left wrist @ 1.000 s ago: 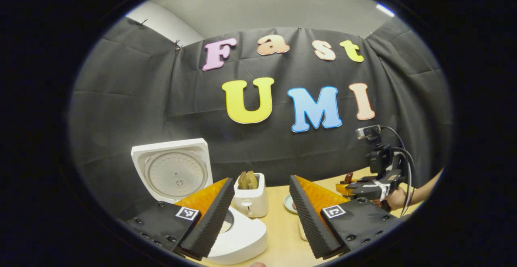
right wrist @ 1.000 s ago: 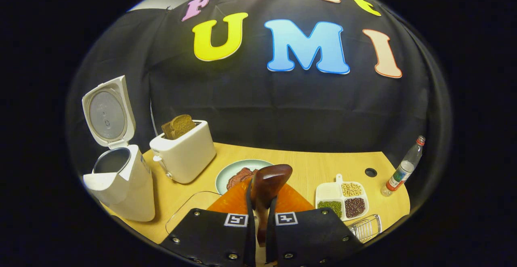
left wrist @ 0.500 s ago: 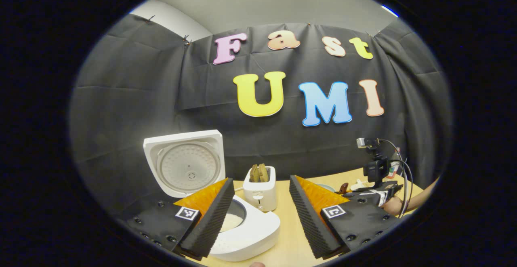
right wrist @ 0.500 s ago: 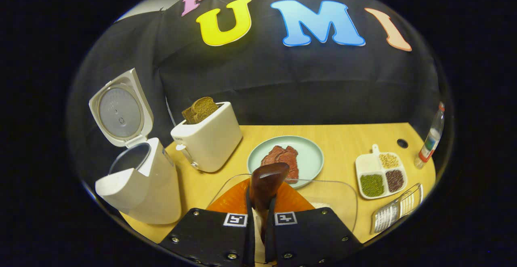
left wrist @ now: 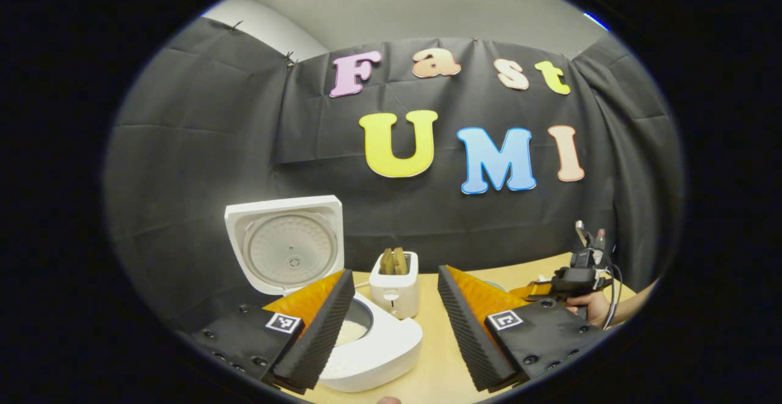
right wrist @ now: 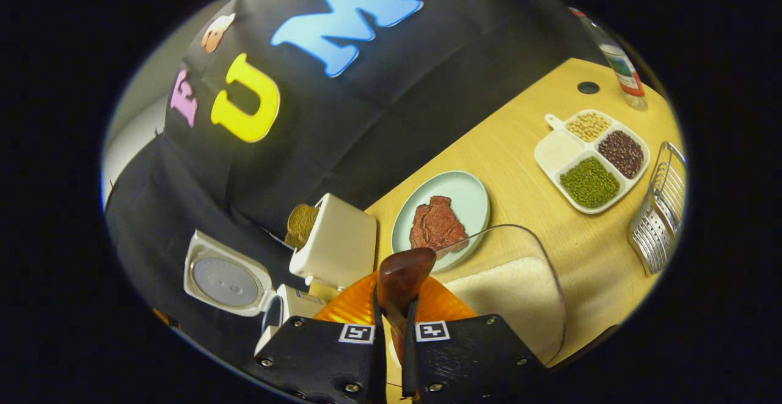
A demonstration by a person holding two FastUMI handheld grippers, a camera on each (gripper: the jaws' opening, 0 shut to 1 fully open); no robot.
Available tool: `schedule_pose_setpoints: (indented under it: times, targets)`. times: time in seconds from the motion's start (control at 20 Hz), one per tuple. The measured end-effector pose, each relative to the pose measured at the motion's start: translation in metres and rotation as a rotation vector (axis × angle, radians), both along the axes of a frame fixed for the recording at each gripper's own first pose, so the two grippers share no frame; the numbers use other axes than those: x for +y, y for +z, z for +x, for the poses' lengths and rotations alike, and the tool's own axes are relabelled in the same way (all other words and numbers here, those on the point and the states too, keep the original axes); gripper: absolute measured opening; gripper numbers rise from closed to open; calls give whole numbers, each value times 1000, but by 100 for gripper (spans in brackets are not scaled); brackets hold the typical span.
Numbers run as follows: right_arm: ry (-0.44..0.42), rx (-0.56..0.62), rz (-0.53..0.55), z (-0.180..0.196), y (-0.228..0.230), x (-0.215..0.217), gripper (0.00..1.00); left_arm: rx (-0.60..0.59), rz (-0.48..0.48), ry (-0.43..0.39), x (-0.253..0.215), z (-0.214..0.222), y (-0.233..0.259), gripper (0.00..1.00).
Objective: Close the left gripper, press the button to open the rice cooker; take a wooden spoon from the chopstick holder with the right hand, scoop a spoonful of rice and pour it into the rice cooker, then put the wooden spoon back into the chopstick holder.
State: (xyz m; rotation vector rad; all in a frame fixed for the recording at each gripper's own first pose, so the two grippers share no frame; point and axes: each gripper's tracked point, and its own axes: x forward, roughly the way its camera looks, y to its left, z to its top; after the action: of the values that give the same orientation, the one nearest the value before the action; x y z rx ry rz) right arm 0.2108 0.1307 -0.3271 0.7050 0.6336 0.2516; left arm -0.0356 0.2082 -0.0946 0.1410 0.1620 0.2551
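Wooden tabletop tilts as my right gripper (right wrist: pixel 391 330), clamped on the wooden spoon (right wrist: pixel 400 282), rolls toward the rice container (right wrist: pixel 519 294) ahead for scooping; my left gripper (left wrist: pixel 391 324) gapes empty.

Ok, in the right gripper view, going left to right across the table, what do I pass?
Rice cooker with its lid up, toaster holding bread, plate with meat, divided dish of beans and grains, then the wire chopstick holder.
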Motion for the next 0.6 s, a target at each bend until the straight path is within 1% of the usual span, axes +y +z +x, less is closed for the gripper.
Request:
schedule_pose_setpoints:
  times: [0.05,0.1,0.15,0.3,0.45,0.5,0.6]
  targets:
    - [-20,-9,17,2,7,-8,10,1,-3,0,-1,0,-1,95]
    - [-35,-20,29,4,15,-17,10,4,-7,-2,-2,1,-2,92]
    - [-44,-30,45,5,23,-23,10,6,-12,-3,-3,1,-3,95]
    - [-76,-55,141,4,52,-30,10,1,-46,1,-7,1,-6,95]
    - [-93,-70,245,0,79,-32,10,-7,-56,12,-6,-3,-5,95]
    - [-94,-76,264,-1,87,-31,10,-9,-54,12,-8,-5,-4,92]
    - [-82,-80,302,-4,99,-23,10,-6,-46,15,-6,-9,-5,92]
